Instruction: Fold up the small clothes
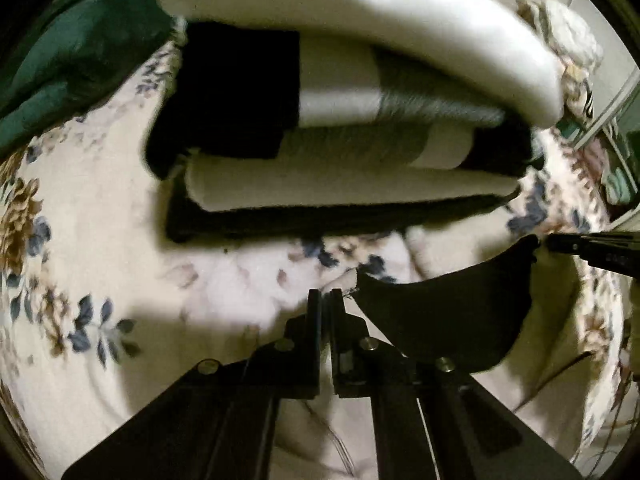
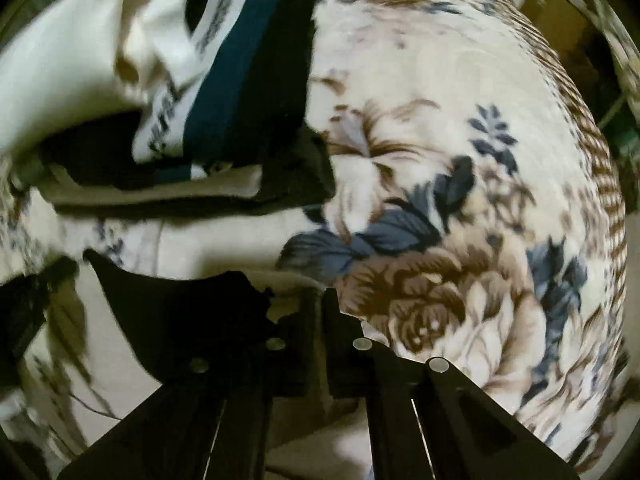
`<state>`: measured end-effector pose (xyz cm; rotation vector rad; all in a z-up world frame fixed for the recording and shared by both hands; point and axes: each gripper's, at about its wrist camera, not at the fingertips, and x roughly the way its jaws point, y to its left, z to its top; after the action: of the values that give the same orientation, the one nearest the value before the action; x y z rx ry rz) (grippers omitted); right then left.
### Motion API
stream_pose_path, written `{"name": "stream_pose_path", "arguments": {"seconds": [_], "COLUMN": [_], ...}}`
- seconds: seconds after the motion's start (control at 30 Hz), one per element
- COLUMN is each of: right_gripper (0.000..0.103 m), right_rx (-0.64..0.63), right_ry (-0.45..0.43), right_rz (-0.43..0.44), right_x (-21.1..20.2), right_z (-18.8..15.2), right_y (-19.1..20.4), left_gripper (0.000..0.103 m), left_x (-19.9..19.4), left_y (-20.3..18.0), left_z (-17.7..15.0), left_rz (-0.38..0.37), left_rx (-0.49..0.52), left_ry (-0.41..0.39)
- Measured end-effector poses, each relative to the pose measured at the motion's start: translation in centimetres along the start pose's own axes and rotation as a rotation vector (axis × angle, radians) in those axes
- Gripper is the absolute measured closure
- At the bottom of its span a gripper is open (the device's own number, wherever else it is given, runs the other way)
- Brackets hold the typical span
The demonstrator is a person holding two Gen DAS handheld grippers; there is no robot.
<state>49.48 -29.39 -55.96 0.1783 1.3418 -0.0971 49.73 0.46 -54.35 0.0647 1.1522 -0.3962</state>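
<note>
A small black garment [image 1: 448, 312] hangs stretched between both grippers above a floral blanket [image 1: 100, 240]. My left gripper [image 1: 325, 300] is shut, pinching the garment's left corner. The right gripper [image 1: 560, 245] enters at the right edge of the left wrist view and holds the other corner. In the right wrist view, my right gripper [image 2: 320, 300] is shut on the black garment [image 2: 180, 312], which droops to its left. A stack of folded clothes [image 1: 340, 152], black, grey and white, lies just beyond on the blanket; it also shows in the right wrist view [image 2: 192, 120].
A thick white folded piece [image 1: 360, 20] lies on top of the stack. A dark green cloth [image 1: 60, 68] sits at the upper left. The floral blanket [image 2: 460, 200] spreads to the right, with a patterned border near its edge.
</note>
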Motion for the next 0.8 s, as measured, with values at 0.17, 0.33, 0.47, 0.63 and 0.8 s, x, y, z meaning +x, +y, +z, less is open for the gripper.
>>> {"name": "stream_pose_path", "arguments": {"seconds": [0.17, 0.33, 0.47, 0.63, 0.8], "right_gripper": [0.099, 0.099, 0.099, 0.099, 0.091], "right_rx": [0.041, 0.065, 0.103, 0.127, 0.138], "right_ry": [-0.070, -0.116, -0.099, -0.007, 0.169], "right_rz": [0.066, 0.129, 0.170, 0.187, 0.158], "right_x": [-4.5, -8.9, -10.8, -9.6, -6.1], "right_z": [-2.7, -8.4, -15.6, -23.1, -27.5], "right_y": [-1.1, -1.2, -1.8, -2.4, -4.0], "left_gripper": [0.101, 0.101, 0.101, 0.101, 0.100], "left_x": [-5.2, -10.8, -13.8, -13.3, -11.8], "left_y": [0.3, -0.9, -1.9, -2.2, -0.7], "left_z": [-2.1, -5.2, -11.2, -17.9, -22.9], "left_rz": [-0.030, -0.047, -0.045, -0.032, 0.031], "left_rx": [-0.048, -0.104, -0.153, -0.222, -0.320], "left_ry": [-0.078, -0.132, -0.096, 0.035, 0.165]}}
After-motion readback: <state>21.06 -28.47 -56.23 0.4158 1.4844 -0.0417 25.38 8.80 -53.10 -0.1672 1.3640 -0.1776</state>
